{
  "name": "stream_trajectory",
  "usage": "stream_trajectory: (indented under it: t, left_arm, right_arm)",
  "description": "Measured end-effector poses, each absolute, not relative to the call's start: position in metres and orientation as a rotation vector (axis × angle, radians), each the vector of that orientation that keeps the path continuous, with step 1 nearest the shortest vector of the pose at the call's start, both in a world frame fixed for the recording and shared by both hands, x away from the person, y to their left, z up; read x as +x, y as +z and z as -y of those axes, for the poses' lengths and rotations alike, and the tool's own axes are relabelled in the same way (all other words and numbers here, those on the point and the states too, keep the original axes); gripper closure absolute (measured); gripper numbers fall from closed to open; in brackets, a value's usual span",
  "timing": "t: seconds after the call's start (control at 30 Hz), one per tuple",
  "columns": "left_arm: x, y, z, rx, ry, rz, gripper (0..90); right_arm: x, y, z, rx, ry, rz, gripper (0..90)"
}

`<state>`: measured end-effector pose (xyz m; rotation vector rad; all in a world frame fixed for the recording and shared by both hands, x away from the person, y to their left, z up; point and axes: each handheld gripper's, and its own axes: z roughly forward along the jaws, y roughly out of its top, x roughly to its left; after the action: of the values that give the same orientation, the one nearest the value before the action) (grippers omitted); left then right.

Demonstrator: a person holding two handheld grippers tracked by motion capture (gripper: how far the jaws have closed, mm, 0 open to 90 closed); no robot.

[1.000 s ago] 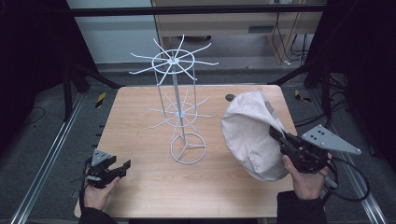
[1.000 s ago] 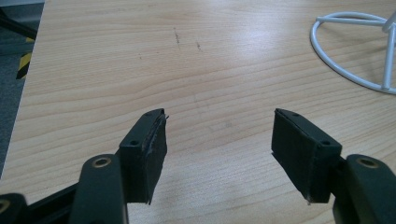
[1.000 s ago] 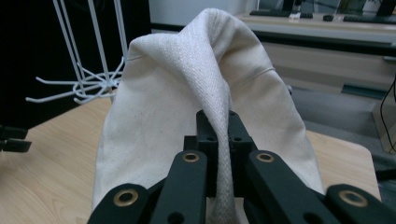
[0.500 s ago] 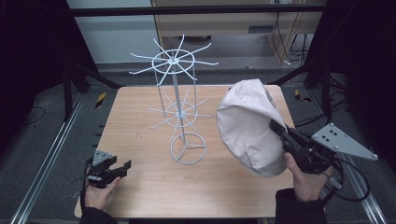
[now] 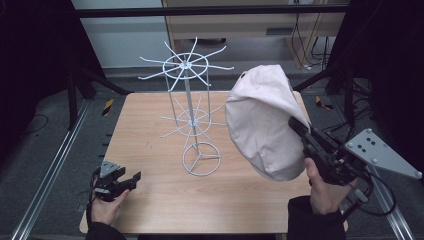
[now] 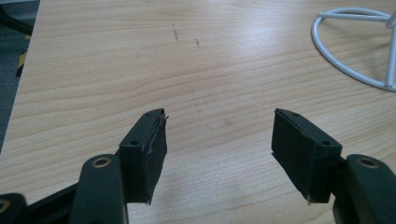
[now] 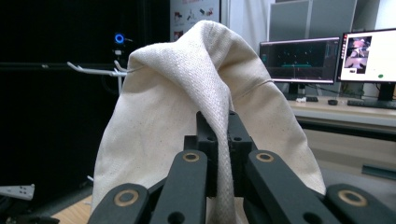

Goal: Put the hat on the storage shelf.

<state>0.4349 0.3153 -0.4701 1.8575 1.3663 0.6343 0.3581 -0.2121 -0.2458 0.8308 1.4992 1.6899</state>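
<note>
Gripping a plain cream hat, the right tool shows no lettering.

A pale cream cloth cap hangs in the air above the right side of the desk, clear of its top, its rounded crown bulging toward the left and a fold of its fabric pinched in the right tool. A white wire rack with two tiers of spokes stands upright on a ring base near the desk's middle, just left of the cap.

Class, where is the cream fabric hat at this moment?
In the high view, the cream fabric hat hangs above the table's right side, pinched by the right gripper, just right of the white wire rack.
</note>
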Motion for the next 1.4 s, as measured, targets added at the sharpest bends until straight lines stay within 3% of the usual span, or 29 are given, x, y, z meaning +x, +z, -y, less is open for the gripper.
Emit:
stream_trajectory:
  t: [0.6, 1.0, 1.4]
  left_arm:
    - [0.435, -0.47, -0.315, 1.862, 0.636, -1.364, 35.2]
    - [0.435, -0.47, -0.315, 1.86, 0.637, -1.363, 35.2]
    - [0.435, -0.47, -0.315, 1.863, 0.634, -1.363, 35.2]
  right_arm:
    - [0.357, -0.217, 0.183, 0.733, 1.784, -1.451, 88.4]
    - [0.378, -0.199, 0.147, 0.694, 1.829, -1.476, 88.3]
    - [0.394, -0.222, 0.121, 0.698, 1.747, -1.574, 88.2]
